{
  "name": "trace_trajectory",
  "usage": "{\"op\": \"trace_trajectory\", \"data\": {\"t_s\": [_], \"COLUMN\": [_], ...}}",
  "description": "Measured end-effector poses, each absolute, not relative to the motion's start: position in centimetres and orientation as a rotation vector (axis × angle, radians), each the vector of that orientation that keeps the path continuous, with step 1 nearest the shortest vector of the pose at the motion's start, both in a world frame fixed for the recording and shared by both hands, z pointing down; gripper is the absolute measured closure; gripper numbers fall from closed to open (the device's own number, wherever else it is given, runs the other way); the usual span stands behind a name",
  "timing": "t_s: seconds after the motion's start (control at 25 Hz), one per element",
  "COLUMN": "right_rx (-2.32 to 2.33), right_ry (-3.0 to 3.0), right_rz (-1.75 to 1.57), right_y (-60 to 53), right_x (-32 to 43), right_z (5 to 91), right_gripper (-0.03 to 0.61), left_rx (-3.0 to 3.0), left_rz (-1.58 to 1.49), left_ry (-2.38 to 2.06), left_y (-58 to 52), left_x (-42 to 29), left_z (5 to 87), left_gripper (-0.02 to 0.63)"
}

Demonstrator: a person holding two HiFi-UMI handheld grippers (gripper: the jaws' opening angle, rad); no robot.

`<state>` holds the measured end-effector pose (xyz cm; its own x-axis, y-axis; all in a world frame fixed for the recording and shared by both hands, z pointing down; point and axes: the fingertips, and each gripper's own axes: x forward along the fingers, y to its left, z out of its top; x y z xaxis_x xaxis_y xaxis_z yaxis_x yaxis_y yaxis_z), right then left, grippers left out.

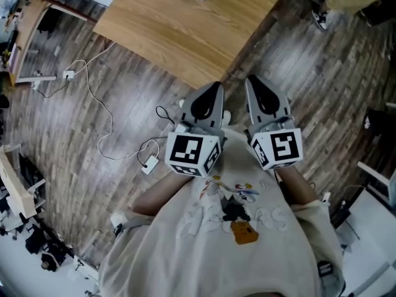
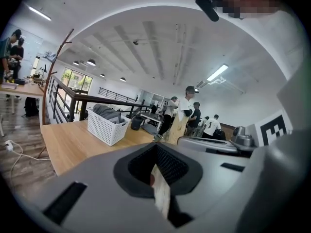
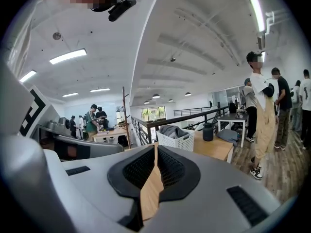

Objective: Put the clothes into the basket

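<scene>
One basket (image 2: 108, 128) on table (image 2: 73, 147), grey clothes (image 2: 105, 112) already inside — none visible outside; left gripper (image 2: 157, 152) and right gripper (image 3: 155, 150) both clenched, empty; task apparently complete

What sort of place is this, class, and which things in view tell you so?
Probably an open-plan workshop or lab on an upper floor: ceiling strip lights, a black railing behind the wooden table, and people working at desks.
</scene>
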<state>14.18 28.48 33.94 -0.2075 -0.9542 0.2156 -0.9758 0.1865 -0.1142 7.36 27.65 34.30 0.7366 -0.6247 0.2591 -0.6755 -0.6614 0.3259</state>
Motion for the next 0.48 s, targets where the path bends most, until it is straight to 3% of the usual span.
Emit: {"op": "trace_trajectory", "data": {"t_s": [0.48], "right_rx": [1.890], "right_ry": [-2.335], "right_rz": [0.314], "right_y": [29.3], "right_x": [12.5], "right_z": [34.1], "right_gripper": [0.543], "left_rx": [2.524], "left_rz": [0.126], "left_ry": [-0.990], "left_y": [27.6], "left_x": [6.4], "left_z": [34.4], "left_gripper": [0.612]}}
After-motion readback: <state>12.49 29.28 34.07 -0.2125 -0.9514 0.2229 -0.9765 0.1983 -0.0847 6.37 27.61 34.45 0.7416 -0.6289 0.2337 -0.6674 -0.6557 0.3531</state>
